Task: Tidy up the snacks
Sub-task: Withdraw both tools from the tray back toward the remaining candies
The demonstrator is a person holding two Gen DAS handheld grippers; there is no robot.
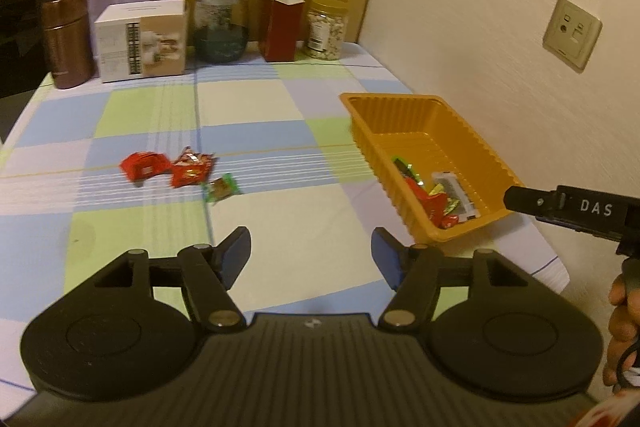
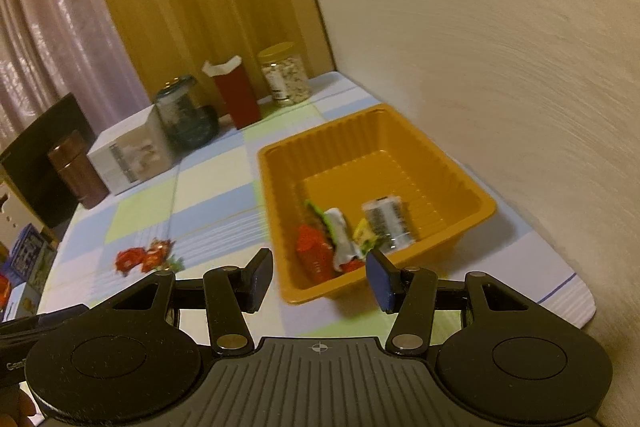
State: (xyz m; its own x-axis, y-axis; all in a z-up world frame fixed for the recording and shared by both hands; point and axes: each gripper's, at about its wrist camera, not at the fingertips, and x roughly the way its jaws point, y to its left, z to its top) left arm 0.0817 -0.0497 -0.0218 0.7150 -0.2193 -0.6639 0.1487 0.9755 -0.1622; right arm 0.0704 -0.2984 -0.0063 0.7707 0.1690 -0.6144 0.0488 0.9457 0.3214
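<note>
Orange tray [image 1: 472,227] sits at three o'clock in the left wrist view; loose red packets [image 1: 168,169] lie at ten o'clock, beyond the left gripper [image 1: 311,255], fingers wide and empty. Right wrist view: right gripper [image 2: 319,281], also wide, hovers at the tray [image 2: 276,195]. Packets look light, crinkly, slippery; pinch mid-body.

The tray [image 1: 424,131] sits on the table [image 1: 280,211] by the wall, with several snack packets [image 1: 440,193] in its near end. Three loose packets [image 1: 180,171] lie together to its left. Jars and boxes [image 1: 200,31] line the table's far edge.
</note>
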